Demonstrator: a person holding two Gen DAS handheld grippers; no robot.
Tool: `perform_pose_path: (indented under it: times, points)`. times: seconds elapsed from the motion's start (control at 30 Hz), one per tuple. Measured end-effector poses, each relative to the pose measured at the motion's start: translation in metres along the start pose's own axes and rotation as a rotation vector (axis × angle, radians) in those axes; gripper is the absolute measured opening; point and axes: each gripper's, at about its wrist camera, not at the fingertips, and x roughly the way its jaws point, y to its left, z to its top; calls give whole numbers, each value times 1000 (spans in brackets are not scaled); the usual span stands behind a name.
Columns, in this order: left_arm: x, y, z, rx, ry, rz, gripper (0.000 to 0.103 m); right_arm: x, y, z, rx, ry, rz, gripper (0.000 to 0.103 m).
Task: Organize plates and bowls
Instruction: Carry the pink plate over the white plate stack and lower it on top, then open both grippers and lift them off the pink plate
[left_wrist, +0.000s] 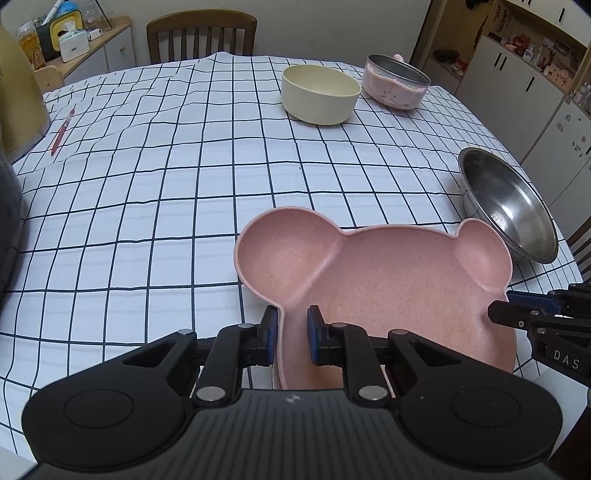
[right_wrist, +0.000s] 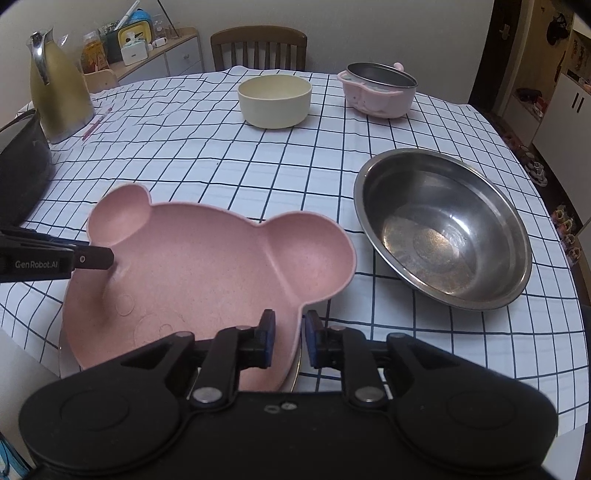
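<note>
A pink bear-shaped divided plate (left_wrist: 388, 288) (right_wrist: 203, 266) lies at the near edge of the checked tablecloth, on top of a thin pale rim (right_wrist: 297, 365) that peeks out beneath it. My left gripper (left_wrist: 291, 321) is shut on the plate's left rim, at the notch below the ear. My right gripper (right_wrist: 289, 325) straddles the plate's right rim with its jaws slightly apart, a small gap showing on both sides of the edge. Each gripper's fingers also show at the other view's edge, the right one's (left_wrist: 517, 314) and the left one's (right_wrist: 92, 258).
A steel bowl (right_wrist: 443, 229) sits right of the plate. At the far side stand a cream bowl (right_wrist: 273, 99) and a pink pot with a steel insert (right_wrist: 376, 92). On the left are a yellow kettle (right_wrist: 59, 85), a dark pot (right_wrist: 22, 166) and a pen (left_wrist: 61, 131).
</note>
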Motion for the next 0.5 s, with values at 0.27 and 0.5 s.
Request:
perform_pose_path:
  times: [0.27, 0.5]
  points:
    - [-15, -2, -1, -1, -19, 4, 16, -8, 3, 2, 4, -3, 25, 34]
    - [-38, -9, -1, 22, -61, -6, 23, -23, 8, 4, 13, -29, 49, 44]
